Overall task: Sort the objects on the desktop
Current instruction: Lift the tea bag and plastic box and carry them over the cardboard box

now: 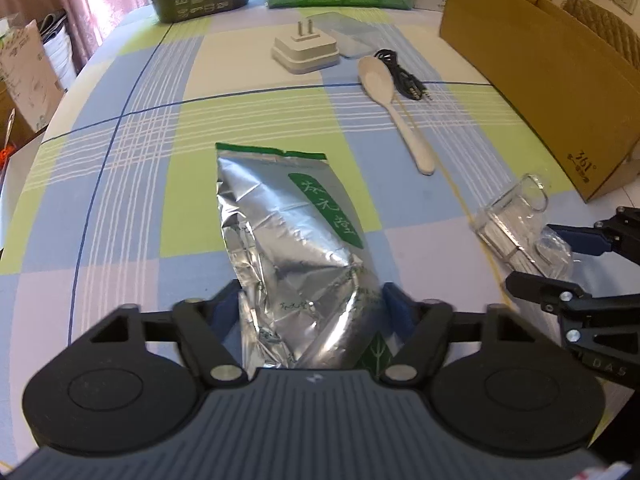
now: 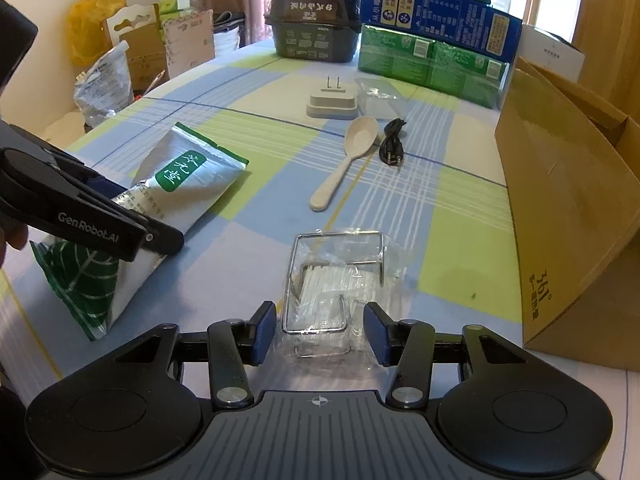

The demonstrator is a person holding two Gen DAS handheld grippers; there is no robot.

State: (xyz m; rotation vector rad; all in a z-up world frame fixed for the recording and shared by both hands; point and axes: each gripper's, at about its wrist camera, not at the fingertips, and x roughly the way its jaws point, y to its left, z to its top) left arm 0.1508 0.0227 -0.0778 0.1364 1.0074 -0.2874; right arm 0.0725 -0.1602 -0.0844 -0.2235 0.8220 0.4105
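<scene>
Your left gripper is clamped on the foil pouch, while your right gripper straddles the bagged wire rack, jaws apart.

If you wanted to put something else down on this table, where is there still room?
Bare cloth lies left of the foil pouch, and between the pouch and the white spoon. It is crowded at the far edge around the plug adapter, clear box and black cable, and near the cardboard box.

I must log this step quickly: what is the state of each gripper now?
Left gripper: closed on the foil tea bag.
Right gripper: open, fingers either side of the clear plastic packet, not yet gripping.
</scene>
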